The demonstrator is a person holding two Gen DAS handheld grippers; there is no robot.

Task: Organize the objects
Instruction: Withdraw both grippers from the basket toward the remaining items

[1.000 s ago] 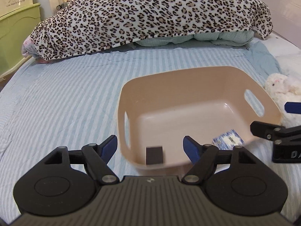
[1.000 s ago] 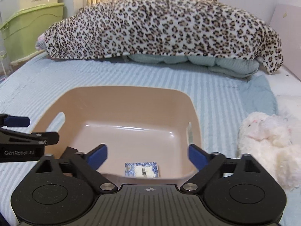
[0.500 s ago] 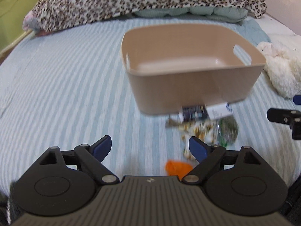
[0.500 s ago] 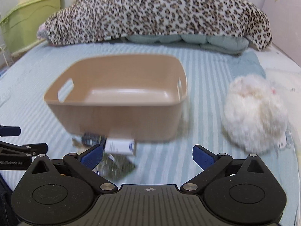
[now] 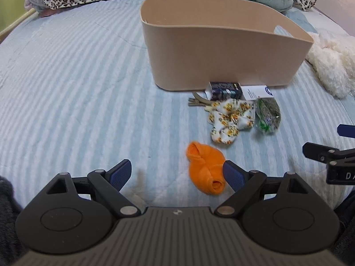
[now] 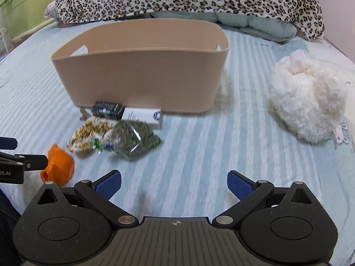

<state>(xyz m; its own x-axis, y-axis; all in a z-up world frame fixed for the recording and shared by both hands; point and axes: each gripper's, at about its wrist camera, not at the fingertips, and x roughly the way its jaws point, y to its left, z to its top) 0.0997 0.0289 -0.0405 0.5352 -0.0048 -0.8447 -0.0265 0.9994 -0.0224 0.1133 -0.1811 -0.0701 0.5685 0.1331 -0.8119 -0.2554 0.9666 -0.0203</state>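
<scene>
A smooth, round-cornered beige plastic bin (image 5: 221, 51) is standing on the striped bed (image 5: 77, 88), a fluffy white plush (image 6: 306, 102) lying well right of it. Just in front of the bin are sitting a crinkly clear herb packet (image 6: 133, 139), floral scrunchie (image 5: 228, 117), white box (image 6: 142, 115), dark box (image 5: 224, 88) and, nearer, a soft orange cloth (image 5: 206, 168). Both the left gripper (image 5: 177, 173) and right gripper (image 6: 174, 184) are hovering with fingers spread apart, holding nothing.

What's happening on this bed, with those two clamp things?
A person holds a two-finger gripper in each hand, tidying small items into the beige bin. Both the left gripper and the right gripper are open and empty. An orange sock, a floral scrunchie, a clear packet and small boxes lie on the striped blanket in front of the bin.
</scene>
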